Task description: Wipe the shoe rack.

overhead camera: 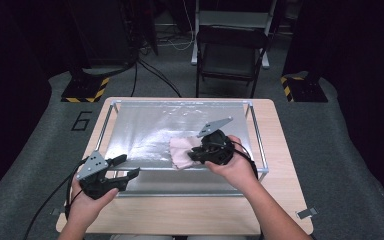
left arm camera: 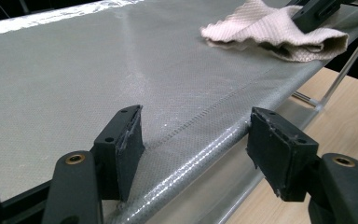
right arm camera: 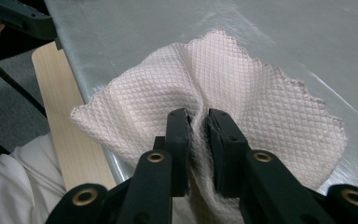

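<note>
Cloth (right arm camera: 242, 100) under inspection is a pale pink-beige piece with a fine diamond waffle weave and a small scalloped edge, seen most plainly in the right gripper view. It lies on the grey woven sheet (overhead camera: 145, 130) stretched over a metal frame (overhead camera: 260, 145) on the wooden table (overhead camera: 275, 200), toward the near right part of that sheet. Fabric is not flat: a ridge is gathered up through its middle, with the two halves falling away to either side in soft folds, and one corner reaches toward the sheet's near edge. In the left gripper view the same cloth (left arm camera: 279, 32) appears rumpled, with its rim doubled over on itself. Right gripper (right arm camera: 199, 126) has its jaws drawn nearly together on that central ridge, the pads pinching a fold of the cloth between them; the fibres look fuzzy where they bunch below the pads. In the high view the right gripper (overhead camera: 192, 156) sits over the cloth's right side, held by the person's right hand (overhead camera: 237, 167). Left gripper (left arm camera: 193, 140) stands with its jaws spread wide and nothing between them, straddling the near hem of the grey sheet at its left end, well apart from the cloth. Left hand (overhead camera: 87, 200) holds it at the table's near left.
</note>
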`<state>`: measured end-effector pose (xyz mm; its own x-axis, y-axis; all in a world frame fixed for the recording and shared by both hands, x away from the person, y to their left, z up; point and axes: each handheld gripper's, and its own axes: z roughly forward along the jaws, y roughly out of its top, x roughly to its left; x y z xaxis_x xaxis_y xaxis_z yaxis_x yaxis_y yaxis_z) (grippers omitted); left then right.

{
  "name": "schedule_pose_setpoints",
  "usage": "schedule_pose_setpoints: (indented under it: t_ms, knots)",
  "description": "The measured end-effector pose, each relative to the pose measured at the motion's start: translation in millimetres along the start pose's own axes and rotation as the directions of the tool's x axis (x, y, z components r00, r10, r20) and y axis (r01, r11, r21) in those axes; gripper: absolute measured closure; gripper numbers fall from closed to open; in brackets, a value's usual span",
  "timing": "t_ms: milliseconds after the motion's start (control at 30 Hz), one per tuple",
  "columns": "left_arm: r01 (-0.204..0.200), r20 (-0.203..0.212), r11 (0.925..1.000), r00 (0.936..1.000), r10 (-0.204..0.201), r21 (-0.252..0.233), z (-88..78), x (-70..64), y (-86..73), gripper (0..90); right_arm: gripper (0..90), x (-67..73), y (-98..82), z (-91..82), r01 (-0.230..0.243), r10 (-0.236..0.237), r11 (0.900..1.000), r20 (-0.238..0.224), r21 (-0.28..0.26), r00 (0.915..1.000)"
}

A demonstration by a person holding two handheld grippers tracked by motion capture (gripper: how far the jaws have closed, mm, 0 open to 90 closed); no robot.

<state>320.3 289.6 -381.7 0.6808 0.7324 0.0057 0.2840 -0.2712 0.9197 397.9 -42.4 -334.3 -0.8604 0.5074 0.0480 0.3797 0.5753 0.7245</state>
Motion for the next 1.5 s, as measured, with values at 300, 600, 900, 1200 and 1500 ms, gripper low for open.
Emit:
schedule_pose_setpoints:
  t_ms: [300,600,900,1200,1500]
  knots:
    - [-0.002,0.002,1.0,1.0,0.002,-0.004,-0.3,0.4,-0.9,35.8,80.3,-17.4,-14.8,-17.9,-0.031,0.03,1.0,0.044,0.007,0.9986]
    - [-0.001,0.0,1.0,1.0,0.001,0.0,-0.6,-0.7,-0.5,35.7,81.2,-49.6,-55.2,-63.7,-0.112,0.113,0.994,0.135,-0.014,0.9844]
    - [-0.002,0.0,1.0,1.0,0.002,0.002,-0.5,-0.2,-0.3,35.7,80.9,-31.3,-34.6,-37.2,-0.067,0.067,0.998,0.058,-0.013,0.996]
    - [-0.001,-0.002,1.0,1.0,0.001,-0.002,-0.6,-0.4,-1.0,35.7,80.8,-33.8,-35.9,-36.6,-0.082,0.083,0.996,0.054,-0.017,0.9951]
    - [-0.001,-0.002,1.0,1.0,0.001,-0.004,-0.3,-0.3,-1.2,35.7,80.9,-59.8,-70.8,-77.7,-0.152,0.156,0.988,0.142,-0.04,0.9774]
